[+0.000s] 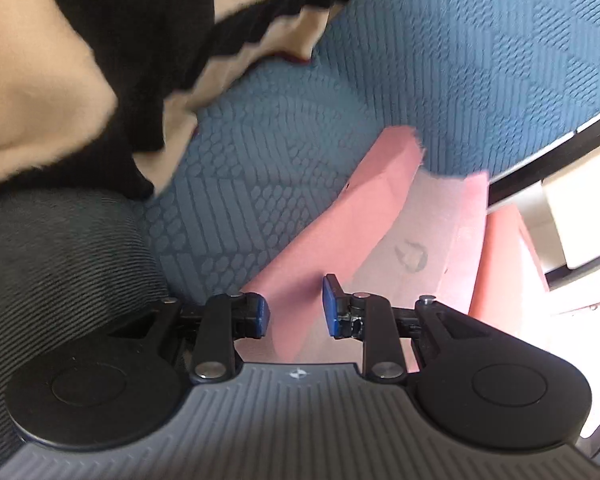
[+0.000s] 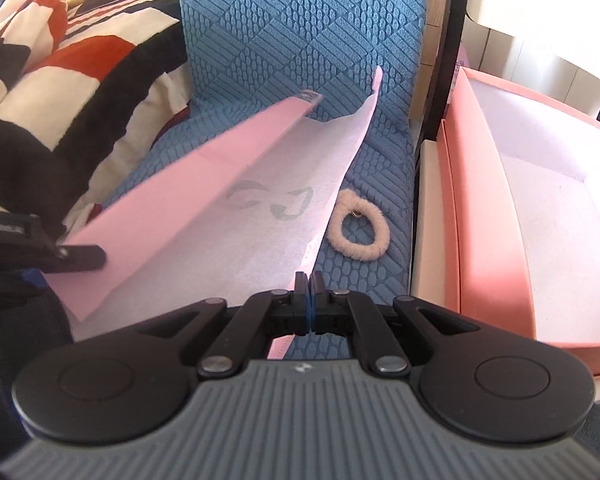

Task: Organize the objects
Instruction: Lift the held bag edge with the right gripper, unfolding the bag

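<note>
Black linkage arms, silver screws, blue pads on left tool and right tool; grey ribbed housings, round black discs.

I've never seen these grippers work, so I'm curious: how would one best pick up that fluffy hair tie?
Probably from above: the hair tie lies flat on the blue cushion. One finger could enter its open middle, the other outside, pinching its soft far-right band, away from the pink lid.

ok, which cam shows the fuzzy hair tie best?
Right wrist view. The hair tie lies in full on the blue textured cover, beside the pink paper sheet's edge. Left wrist view doesn't show it at all, only sheet and cover.
</note>
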`<action>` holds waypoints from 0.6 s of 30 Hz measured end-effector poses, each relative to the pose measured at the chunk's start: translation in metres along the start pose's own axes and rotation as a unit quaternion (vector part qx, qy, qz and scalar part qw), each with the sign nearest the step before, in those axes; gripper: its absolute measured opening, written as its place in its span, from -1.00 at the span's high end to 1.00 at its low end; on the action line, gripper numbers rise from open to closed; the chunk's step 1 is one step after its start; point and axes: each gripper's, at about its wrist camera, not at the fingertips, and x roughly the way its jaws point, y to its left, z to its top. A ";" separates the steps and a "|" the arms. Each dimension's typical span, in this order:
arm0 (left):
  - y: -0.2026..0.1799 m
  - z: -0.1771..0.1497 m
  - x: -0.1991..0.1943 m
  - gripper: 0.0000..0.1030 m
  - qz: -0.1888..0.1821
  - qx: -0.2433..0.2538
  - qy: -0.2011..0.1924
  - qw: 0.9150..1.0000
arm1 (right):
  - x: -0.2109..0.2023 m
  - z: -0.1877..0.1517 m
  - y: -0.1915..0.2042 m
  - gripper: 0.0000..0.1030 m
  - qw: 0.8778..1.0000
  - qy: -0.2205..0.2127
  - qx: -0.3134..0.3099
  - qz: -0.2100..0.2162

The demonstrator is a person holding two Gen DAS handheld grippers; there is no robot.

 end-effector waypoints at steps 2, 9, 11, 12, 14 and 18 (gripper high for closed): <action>0.004 0.004 0.010 0.42 -0.002 -0.009 0.011 1.000 | 0.003 0.002 0.002 0.94 1.000 0.001 -0.005 0.002; -0.003 0.003 0.028 0.42 0.019 0.029 0.027 0.999 | 0.025 0.009 0.013 0.92 0.999 0.015 -0.029 0.019; -0.005 0.002 0.030 0.41 0.019 0.035 0.032 0.999 | 0.035 0.008 0.018 0.92 0.999 0.024 -0.031 0.020; -0.004 0.000 0.026 0.40 0.017 0.037 0.034 0.999 | 0.040 0.007 0.020 0.92 0.999 0.028 -0.032 0.020; -0.003 0.001 0.025 0.40 0.011 0.040 0.040 0.998 | 0.051 0.006 0.025 0.90 0.998 0.038 -0.032 0.025; -0.001 0.005 0.024 0.33 0.000 0.045 0.049 0.998 | 0.068 0.002 0.028 0.87 0.997 0.054 -0.022 0.042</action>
